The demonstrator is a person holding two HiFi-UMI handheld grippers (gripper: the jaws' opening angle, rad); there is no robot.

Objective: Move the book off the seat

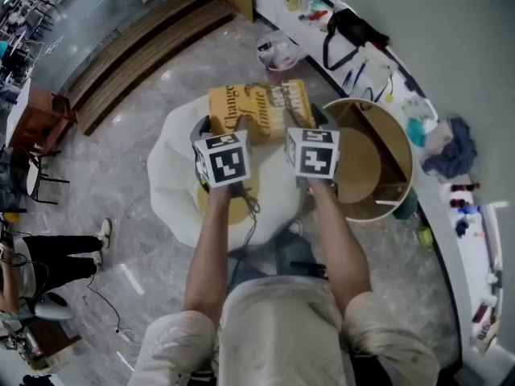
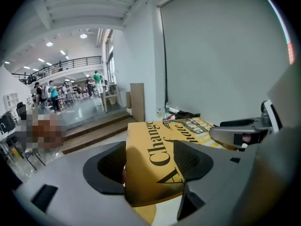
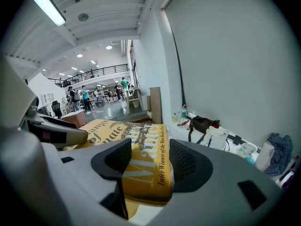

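Currently, the left gripper [image 2: 148, 163] has its jaws clenched on the near left corner of the yellow book [image 2: 188, 128], one pad above the cover and one below. The right gripper [image 3: 148, 160] has its jaws clenched on the near right corner, at the spine. The book is carried roughly flat between the two, and it appears to be lifted clear above the white seat [image 1: 173, 179]. To finish the step well, maintain equal pressure on both corners and move both hands together, so that the cover neither twists nor sags at its unsupported far edge. Carry the book sideways past the seat rim before lowering it, and release only once it rests on a surface. Just right of the seat stands a round wooden tub [image 1: 407, 167], open at the top. It shows an inner partition and, where visible, nothing else. Beyond the book, a small bin [image 1: 278, 55] holds crumpled litter that is too small to identify. The desk [image 1: 481, 252] along the wall carries a black bag [image 1: 351, 29] and a blue cloth [image 1: 451, 149].
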